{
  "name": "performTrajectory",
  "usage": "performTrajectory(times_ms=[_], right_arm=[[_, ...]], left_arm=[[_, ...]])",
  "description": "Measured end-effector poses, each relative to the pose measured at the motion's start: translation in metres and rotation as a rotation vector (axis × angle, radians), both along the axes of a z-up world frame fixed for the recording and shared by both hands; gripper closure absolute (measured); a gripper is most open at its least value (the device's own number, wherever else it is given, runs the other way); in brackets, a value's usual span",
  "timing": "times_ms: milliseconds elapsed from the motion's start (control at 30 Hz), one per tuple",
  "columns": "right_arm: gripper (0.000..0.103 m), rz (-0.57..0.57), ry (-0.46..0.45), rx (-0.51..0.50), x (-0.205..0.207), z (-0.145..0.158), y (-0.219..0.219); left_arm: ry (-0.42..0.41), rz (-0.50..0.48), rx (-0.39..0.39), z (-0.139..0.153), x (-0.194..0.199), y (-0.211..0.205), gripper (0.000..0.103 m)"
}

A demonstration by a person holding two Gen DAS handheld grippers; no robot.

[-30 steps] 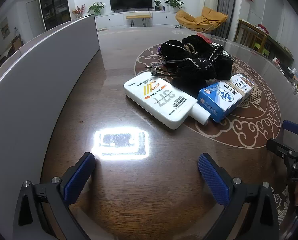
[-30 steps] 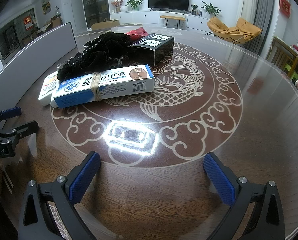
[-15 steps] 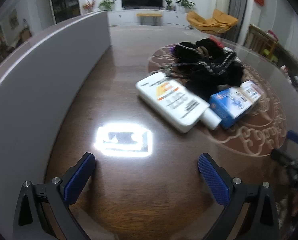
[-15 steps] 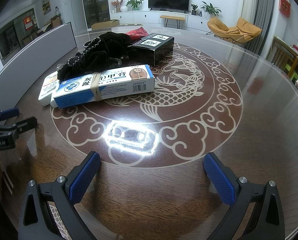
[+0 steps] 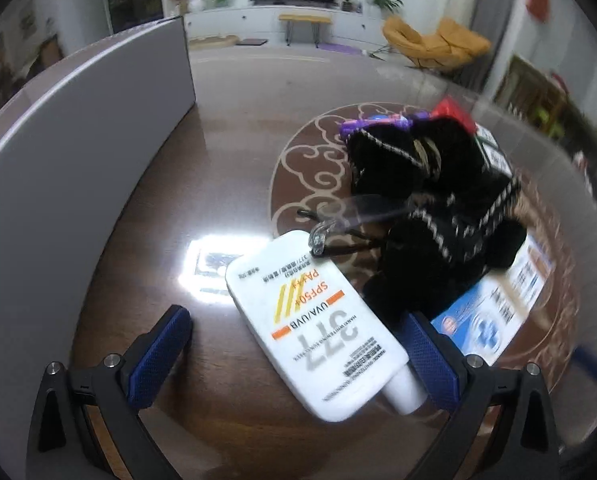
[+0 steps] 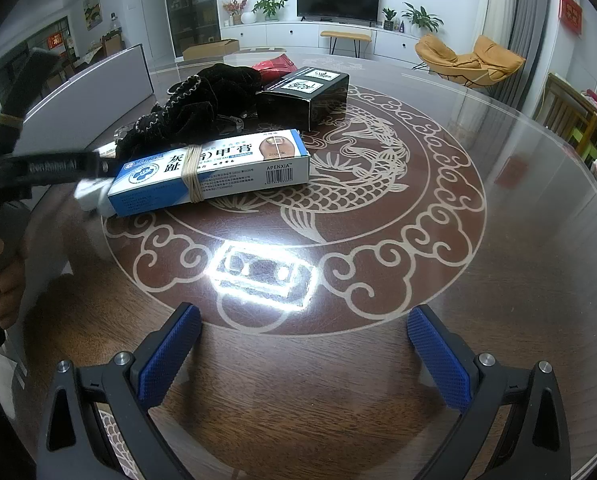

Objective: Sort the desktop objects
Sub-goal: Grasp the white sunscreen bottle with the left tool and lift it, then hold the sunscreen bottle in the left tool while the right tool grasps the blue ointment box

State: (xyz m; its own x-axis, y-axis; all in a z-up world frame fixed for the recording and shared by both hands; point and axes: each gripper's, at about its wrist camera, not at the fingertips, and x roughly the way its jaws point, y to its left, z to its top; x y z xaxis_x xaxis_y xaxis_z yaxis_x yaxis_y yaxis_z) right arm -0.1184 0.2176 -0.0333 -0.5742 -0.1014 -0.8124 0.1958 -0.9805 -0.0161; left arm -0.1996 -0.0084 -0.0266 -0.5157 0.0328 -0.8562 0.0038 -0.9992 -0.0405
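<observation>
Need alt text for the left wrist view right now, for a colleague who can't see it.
Open left tongs straddle the cap end of a white sunscreen bottle lying flat on a dark wooden table. Behind it lie clear glasses, a black trimmed cloth and a blue box.

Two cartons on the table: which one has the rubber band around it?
The blue-and-white carton, lying flat nearest the hand-held grippers; a tan rubber band wraps its middle. The black carton behind it has none.
</observation>
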Motion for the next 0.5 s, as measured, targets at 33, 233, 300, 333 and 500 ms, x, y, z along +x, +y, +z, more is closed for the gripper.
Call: performTrajectory(times_ms=[33, 233, 300, 333, 500], right_arm=[[0.0, 0.0, 0.0, 0.0, 0.0, 0.0, 0.001], [0.0, 0.0, 0.0, 0.0, 0.0, 0.0, 0.001], [0.0, 0.0, 0.0, 0.0, 0.0, 0.0, 0.001], [0.0, 0.0, 0.0, 0.0, 0.0, 0.0, 0.001], [0.0, 0.0, 0.0, 0.0, 0.0, 0.0, 0.0]], left_arm=[[0.0, -0.001, -0.014, 0.0, 0.005, -0.004, 0.0], [0.011, -0.036, -0.012, 0.009, 0.021, -0.025, 0.027], [-0.003, -0.031, -0.043, 0.009, 0.013, -0.024, 0.021], [-0.006, -0.032, -0.056, 0.009, 0.008, -0.021, 0.016], [0.079, -0.057, -0.044, 0.0, 0.018, -0.022, 0.013]])
